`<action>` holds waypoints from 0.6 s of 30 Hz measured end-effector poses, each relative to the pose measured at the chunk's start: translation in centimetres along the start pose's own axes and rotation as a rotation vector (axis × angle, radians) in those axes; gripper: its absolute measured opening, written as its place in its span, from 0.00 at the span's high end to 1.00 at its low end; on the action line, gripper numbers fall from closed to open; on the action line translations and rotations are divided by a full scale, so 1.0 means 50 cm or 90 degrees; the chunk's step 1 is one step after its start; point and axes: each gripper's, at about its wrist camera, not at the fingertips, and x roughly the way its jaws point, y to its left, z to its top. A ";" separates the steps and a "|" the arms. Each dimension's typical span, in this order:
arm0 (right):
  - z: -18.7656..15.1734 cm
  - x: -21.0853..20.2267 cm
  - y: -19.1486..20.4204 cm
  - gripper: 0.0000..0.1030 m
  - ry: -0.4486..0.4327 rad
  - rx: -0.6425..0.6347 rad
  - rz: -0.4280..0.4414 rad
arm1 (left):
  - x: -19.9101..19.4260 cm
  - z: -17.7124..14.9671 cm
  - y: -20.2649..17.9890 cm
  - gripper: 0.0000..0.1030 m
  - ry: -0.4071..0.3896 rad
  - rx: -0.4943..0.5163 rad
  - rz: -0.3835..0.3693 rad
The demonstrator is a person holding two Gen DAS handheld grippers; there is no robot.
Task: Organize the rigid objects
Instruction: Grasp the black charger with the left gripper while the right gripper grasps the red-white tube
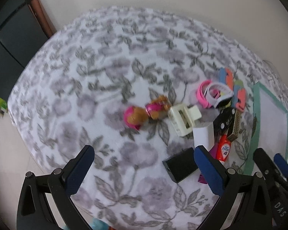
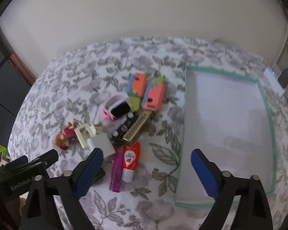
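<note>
A pile of small objects lies on the floral cloth: a pink and brown doll (image 1: 144, 113) (image 2: 65, 138), a cream hair claw (image 1: 184, 119) (image 2: 85, 133), a pink and white watch (image 1: 213, 94) (image 2: 118, 108), coloured blocks (image 2: 146, 91), a gold comb (image 2: 138, 128), an orange glue bottle (image 2: 129, 161), a purple lighter (image 2: 116, 172) and a black box (image 1: 180, 164). A white tray with a green rim (image 2: 268, 118) (image 1: 255, 103) lies to the right, empty. My left gripper (image 1: 144, 170) is open above the cloth, near the black box. My right gripper (image 2: 146, 172) is open over the glue bottle and the tray's left edge.
A white charger block (image 2: 101, 143) lies beside the hair claw. A pale wall runs behind the table. Dark furniture (image 1: 9, 53) stands at the left. A white device and a black plug (image 2: 284, 78) sit at the far right.
</note>
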 end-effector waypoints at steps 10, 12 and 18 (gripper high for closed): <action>-0.012 0.052 -0.033 0.13 0.031 0.015 -0.017 | 0.078 -0.024 -0.060 0.00 0.067 0.021 -0.044; -0.009 0.052 -0.040 0.13 0.027 0.017 -0.025 | 0.090 -0.026 -0.066 0.00 0.076 0.025 -0.050; -0.005 0.061 -0.037 0.14 0.035 0.013 -0.021 | 0.098 -0.031 -0.086 0.08 0.079 0.046 -0.050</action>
